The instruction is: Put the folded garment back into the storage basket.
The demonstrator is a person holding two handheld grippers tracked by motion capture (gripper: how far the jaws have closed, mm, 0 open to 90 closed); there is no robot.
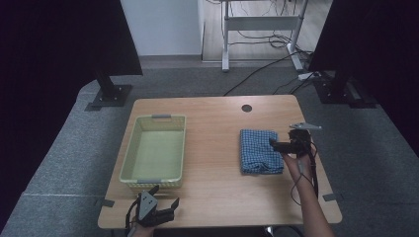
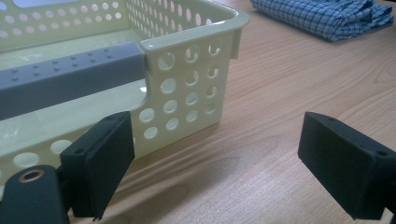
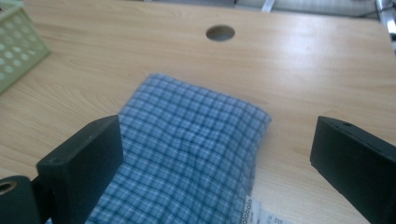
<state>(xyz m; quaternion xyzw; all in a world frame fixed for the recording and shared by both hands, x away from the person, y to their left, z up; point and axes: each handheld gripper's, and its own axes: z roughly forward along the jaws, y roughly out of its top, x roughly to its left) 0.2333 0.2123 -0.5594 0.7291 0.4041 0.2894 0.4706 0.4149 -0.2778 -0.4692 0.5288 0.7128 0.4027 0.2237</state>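
Note:
A folded blue checked cloth [image 1: 260, 150] lies on the right half of the wooden table [image 1: 212, 177]. My right gripper [image 1: 276, 145] is at the cloth's right edge, open, with the jaws standing either side of the fabric. In the right gripper view the cloth [image 3: 187, 140] lies between and below the open right gripper [image 3: 215, 158], and a white label [image 3: 254, 212] shows at its near edge. A pale yellow-green basket [image 1: 127, 163] stands empty at the left. My left gripper [image 1: 165, 196] rests open by the front edge, just in front of the basket [image 2: 187, 56], whose grey handle [image 2: 70, 77] is close.
A round cable hole [image 1: 246, 108] sits in the table near its far edge. Two black panels on stands [image 1: 106, 91] flank the table on the carpet. A white desk frame [image 1: 257, 22] and cables stand beyond. Bare wood lies between basket and cloth.

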